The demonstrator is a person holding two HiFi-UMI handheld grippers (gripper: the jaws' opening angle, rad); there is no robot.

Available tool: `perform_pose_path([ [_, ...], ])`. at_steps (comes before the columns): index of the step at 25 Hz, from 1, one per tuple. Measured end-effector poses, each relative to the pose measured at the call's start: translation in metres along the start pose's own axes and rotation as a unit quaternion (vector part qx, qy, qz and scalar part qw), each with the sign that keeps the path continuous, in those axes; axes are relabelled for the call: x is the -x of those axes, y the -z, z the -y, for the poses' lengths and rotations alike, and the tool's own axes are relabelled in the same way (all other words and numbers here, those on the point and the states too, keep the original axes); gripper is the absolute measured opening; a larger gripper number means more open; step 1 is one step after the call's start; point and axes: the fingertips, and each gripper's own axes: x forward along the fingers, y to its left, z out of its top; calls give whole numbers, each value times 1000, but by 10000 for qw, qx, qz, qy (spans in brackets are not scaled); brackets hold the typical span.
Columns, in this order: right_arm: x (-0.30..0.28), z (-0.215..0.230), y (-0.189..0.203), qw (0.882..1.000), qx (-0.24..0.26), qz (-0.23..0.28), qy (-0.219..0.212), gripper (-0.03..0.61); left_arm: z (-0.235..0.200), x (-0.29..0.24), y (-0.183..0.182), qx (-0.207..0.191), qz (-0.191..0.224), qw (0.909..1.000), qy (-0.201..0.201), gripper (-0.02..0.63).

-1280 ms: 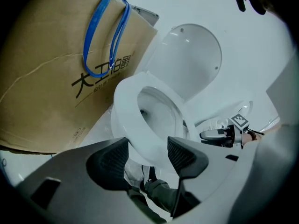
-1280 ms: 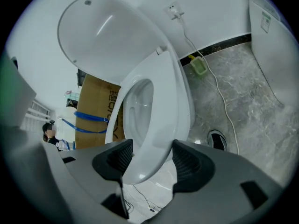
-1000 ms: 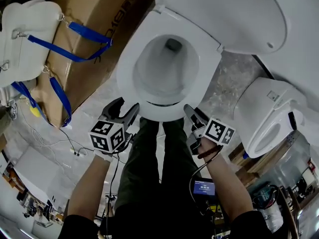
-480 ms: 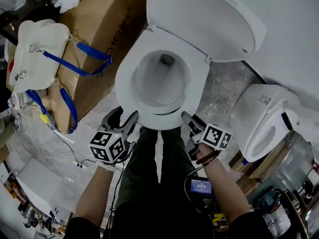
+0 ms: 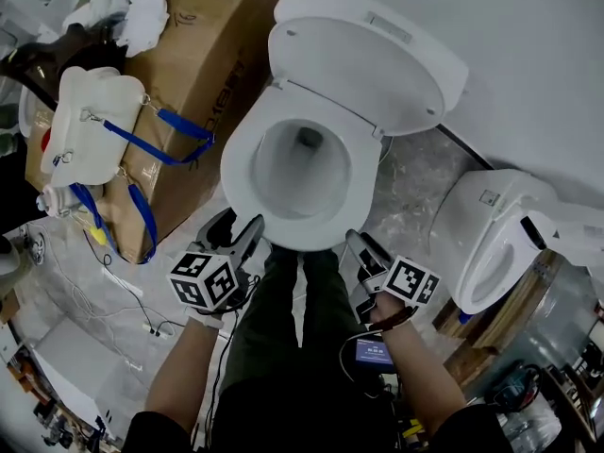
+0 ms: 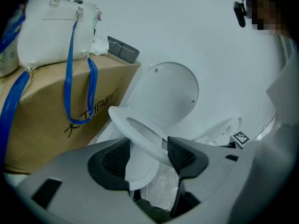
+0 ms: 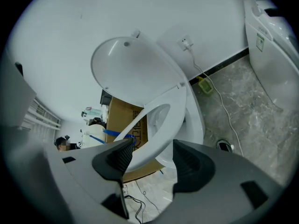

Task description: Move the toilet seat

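The white toilet seat (image 5: 242,173) is a ring under the raised lid (image 5: 368,64). In both gripper views the seat (image 6: 135,127) (image 7: 163,125) tilts up off the bowl (image 6: 140,168). My left gripper (image 5: 243,236) is at the seat's front left edge and my right gripper (image 5: 362,249) at its front right. In the left gripper view the left gripper (image 6: 148,155) is open, with the seat's rim running between the jaws. The right gripper (image 7: 152,158) is open too, the rim between its pads, nearer the left one.
A cardboard box (image 5: 203,59) stands left of the toilet, with a white bag (image 5: 94,130) on blue straps over it. A second toilet (image 5: 500,234) sits at the right. The person's legs (image 5: 293,328) are before the bowl. Cables lie on the marble floor (image 5: 415,187).
The head camera has pulled back, so the toilet looks smaller and more of the lid shows. Both grippers have stayed at the seat's front edge with jaws as before.
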Motion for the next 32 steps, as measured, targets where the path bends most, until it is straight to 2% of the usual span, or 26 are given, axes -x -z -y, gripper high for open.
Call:
perform_pose_path([
  [5,16,-28,2,9934,1133,108,155,267,9,1,-13,51,110,9999,56,255],
  [9,22,-51,2,9738,2209,253,476,265,15,3,-20,80,180,9997,129,255],
  [11,22,-63,4,9544,2903,304,632,265,17,3,-22,74,181,9997,163,255],
  [15,17,-94,19,8988,4342,242,560,265,20,4,-26,70,165,9996,229,255],
  [17,16,-108,25,8744,4817,247,520,265,24,5,-32,78,196,9993,319,255],
  [19,16,-117,25,8614,5034,344,580,265,30,6,-40,83,242,9987,431,255],
  [21,17,-120,20,8592,5041,448,752,265,36,6,-49,88,285,9982,524,255],
  [26,27,-121,1,8657,4818,710,1160,241,50,7,-68,98,332,9966,750,256],
  [28,29,-126,-8,8665,4763,860,1222,207,55,7,-76,100,352,9957,849,256],
  [32,33,-137,-19,8659,4730,1056,1236,179,63,8,-91,100,392,9938,1039,256],
])
